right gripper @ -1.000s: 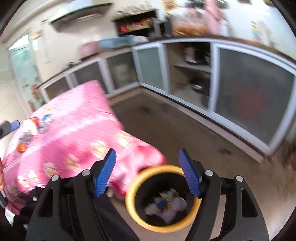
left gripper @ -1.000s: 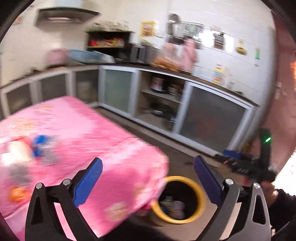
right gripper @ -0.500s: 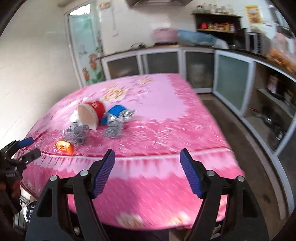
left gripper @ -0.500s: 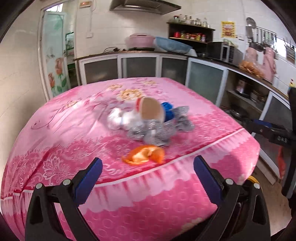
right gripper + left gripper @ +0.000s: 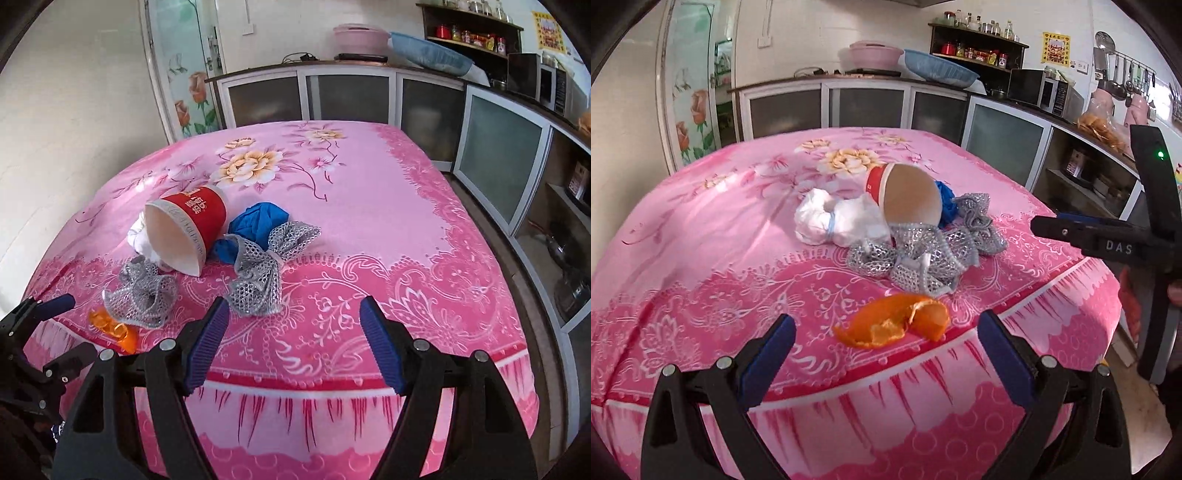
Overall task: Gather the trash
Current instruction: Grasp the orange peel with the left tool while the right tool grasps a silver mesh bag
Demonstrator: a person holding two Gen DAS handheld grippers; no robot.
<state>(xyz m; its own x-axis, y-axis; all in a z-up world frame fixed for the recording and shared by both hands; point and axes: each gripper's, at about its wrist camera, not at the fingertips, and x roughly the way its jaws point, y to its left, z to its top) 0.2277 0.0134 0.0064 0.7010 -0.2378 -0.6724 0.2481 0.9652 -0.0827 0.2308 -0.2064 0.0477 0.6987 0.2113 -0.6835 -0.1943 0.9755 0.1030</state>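
Both grippers, left [image 5: 882,341] and right [image 5: 293,339], are held released, empty, off the table's [image 5: 406,229] near edge; peel [image 5: 892,325] lies nearest it.

Black gripper frames with silver screws carry ribbed blue fingers [image 5: 207,345].

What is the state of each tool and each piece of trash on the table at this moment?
left tool: open, empty, in front of the orange peel.
right tool: open, empty.
paper cup: tipped on its side.
orange peel: lying loose near the table edge.
white tissue: crumpled.
blue wrapper: crumpled.
silver mesh pieces: scrunched.
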